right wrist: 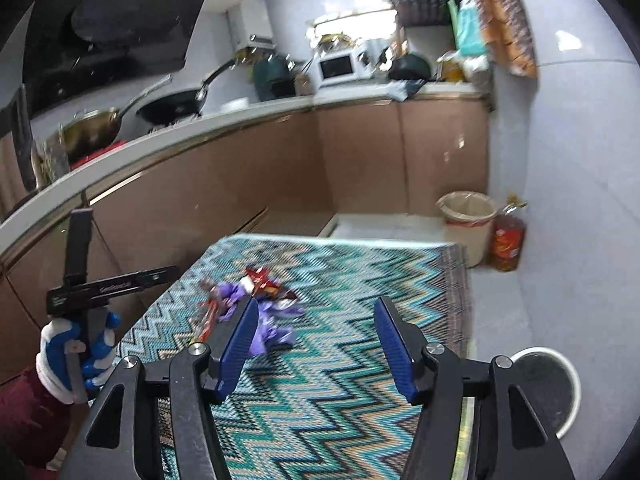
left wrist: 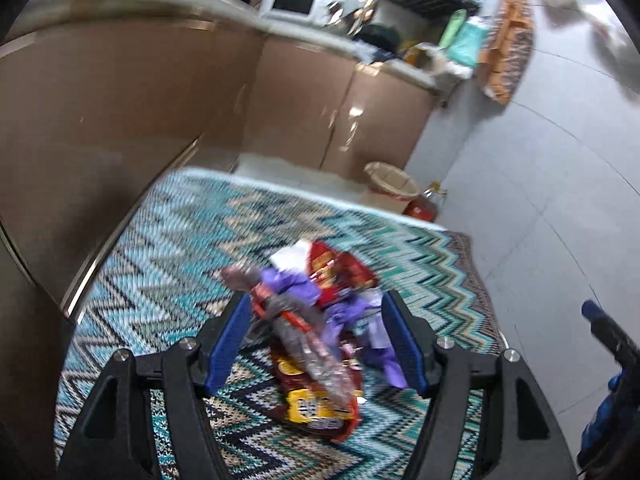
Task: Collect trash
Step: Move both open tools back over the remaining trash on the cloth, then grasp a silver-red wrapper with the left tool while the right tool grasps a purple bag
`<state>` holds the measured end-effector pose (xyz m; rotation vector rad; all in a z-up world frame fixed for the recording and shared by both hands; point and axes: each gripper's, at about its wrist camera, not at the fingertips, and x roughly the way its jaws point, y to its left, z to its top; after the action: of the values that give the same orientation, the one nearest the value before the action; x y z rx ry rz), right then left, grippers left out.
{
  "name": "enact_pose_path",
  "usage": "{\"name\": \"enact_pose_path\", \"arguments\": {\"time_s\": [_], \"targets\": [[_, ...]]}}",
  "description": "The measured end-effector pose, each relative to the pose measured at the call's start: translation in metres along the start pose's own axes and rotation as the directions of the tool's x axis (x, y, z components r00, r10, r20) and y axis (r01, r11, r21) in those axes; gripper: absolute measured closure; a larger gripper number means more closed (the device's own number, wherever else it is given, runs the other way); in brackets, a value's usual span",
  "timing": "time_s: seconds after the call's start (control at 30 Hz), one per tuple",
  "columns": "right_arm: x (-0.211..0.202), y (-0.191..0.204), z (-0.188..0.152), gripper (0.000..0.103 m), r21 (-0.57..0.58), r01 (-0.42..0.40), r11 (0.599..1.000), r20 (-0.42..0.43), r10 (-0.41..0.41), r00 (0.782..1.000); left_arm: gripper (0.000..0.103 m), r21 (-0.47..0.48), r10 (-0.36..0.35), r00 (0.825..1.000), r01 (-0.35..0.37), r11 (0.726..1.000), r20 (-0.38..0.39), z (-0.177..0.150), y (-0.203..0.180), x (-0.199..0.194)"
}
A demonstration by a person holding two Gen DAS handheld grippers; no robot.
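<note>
Motion blur smears most of the left wrist view, so the printing on the wrappers cannot be read, and the heap of trash (left wrist: 316,332) runs together: a red and yellow snack packet (left wrist: 316,408) nearest the camera, a crumpled clear wrapper with orange trim (left wrist: 296,332) lying over it, purple wrappers (left wrist: 360,320) and a red packet (left wrist: 340,268) farther out. The left gripper (left wrist: 314,316) has its blue pads (left wrist: 228,344) spread wide with the heap lying between them on the zigzag-patterned cloth (left wrist: 160,240); nothing is pinched. The right gripper (right wrist: 314,320) is likewise spread and empty, and its left finger hides part of the same heap (right wrist: 248,296), which sits ahead of the jaws and to their left. Beyond the cloth's far edge, ahead and to the right of both sets of jaws, a lined waste bin (right wrist: 468,224) stands beside a red-labelled bottle (right wrist: 506,240) whose label is too blurred to read. Just right of the right jaws, low in the frame, a round white-rimmed bin (right wrist: 552,388) is partly cut off by the gripper body. The left gripper's black frame, held in a blue and white gloved hand (right wrist: 76,356), shows small white lettering I cannot read with confidence. Brown cabinets (right wrist: 240,184), a wok (right wrist: 92,128), a frying pan (right wrist: 172,108) and a white microwave (right wrist: 338,68) fill the background.
</note>
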<state>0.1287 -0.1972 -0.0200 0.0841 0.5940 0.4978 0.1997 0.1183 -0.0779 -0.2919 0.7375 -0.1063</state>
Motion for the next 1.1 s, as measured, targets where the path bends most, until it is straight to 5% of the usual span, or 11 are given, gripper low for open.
{"name": "enact_pose_path", "arguments": {"time_s": [0.3,0.63,0.9,1.1], "targets": [[0.094,0.021,-0.017,0.044,-0.022,-0.087,0.996,-0.163,0.083,0.983,0.037,-0.085,0.036,0.99,-0.048,0.995,-0.133,-0.005,0.015,0.071],[0.171,0.033,-0.035,0.042,-0.029,-0.165,0.986,-0.287,0.15,0.946,0.039,-0.152,0.015,0.985,-0.041,0.988,-0.174,-0.023,0.034,0.091],[0.203,0.033,-0.047,0.042,-0.016,-0.176,0.984,-0.35,0.159,0.923,0.061,-0.211,-0.073,0.983,0.037,0.977,-0.168,-0.032,0.047,0.087],[0.209,0.03,-0.05,0.072,-0.008,-0.186,0.982,-0.363,0.171,0.916,0.073,-0.229,-0.102,0.983,0.066,0.971,-0.153,-0.032,0.049,0.078]]}}
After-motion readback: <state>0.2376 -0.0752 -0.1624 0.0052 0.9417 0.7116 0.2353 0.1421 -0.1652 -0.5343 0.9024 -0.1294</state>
